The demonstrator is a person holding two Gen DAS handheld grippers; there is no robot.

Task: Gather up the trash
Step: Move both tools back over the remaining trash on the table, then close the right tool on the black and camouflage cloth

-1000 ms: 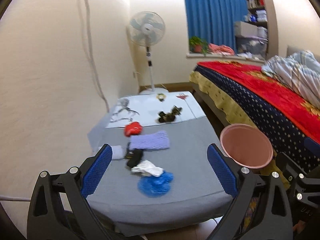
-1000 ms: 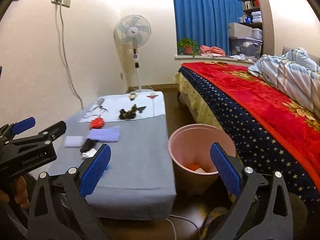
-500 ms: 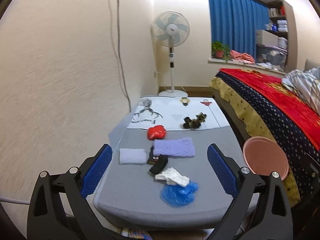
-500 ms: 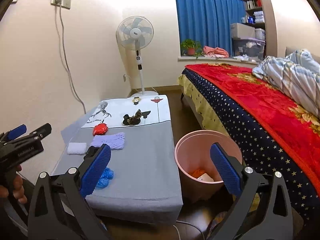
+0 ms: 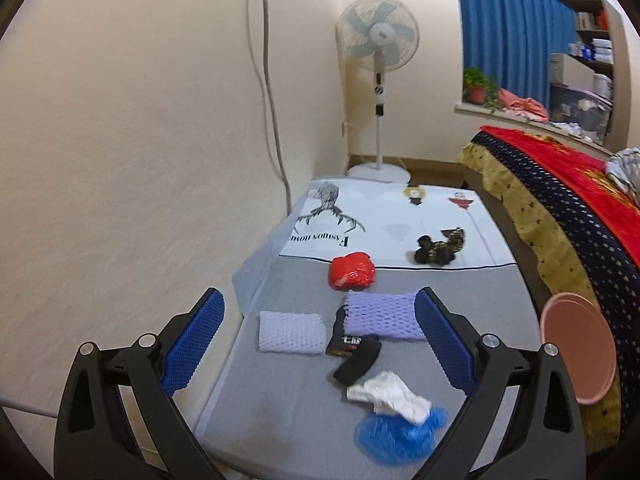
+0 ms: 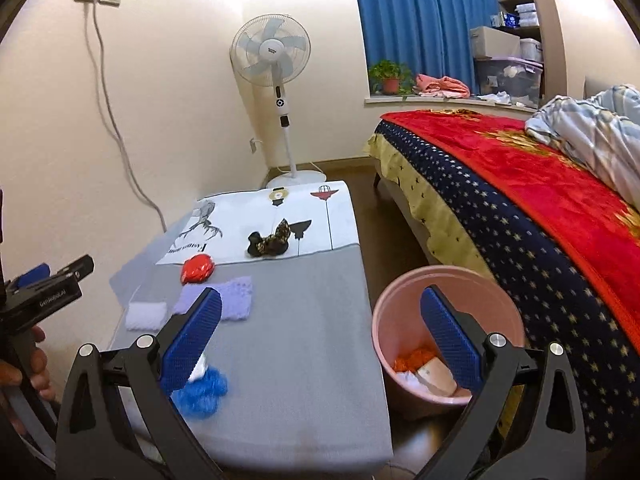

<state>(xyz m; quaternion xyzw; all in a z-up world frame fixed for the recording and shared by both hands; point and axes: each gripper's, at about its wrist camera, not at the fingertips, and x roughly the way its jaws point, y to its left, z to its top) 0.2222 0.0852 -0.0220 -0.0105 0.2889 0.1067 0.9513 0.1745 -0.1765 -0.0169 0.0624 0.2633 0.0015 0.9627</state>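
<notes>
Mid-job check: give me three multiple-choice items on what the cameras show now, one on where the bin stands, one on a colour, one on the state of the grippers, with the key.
1. Where does the pink bin stand?
A. On the floor between the grey table and the bed
B. On the table
C. Under the fan

2. What colour is the crumpled piece nearest the table's front edge?
A. Red
B. Blue
C. Yellow

3. What state are the left gripper and right gripper in?
A. Both shut on trash
B. Left holds a wrapper
C. Both open and holding nothing

Key: 1 A, the right wrist view shows the bin on the floor in the gap beside the bed. 2 B, a blue wad lies closest to the front edge, partly under a white tissue. 3 C, each pair of blue pads stands wide apart with nothing between.
</notes>
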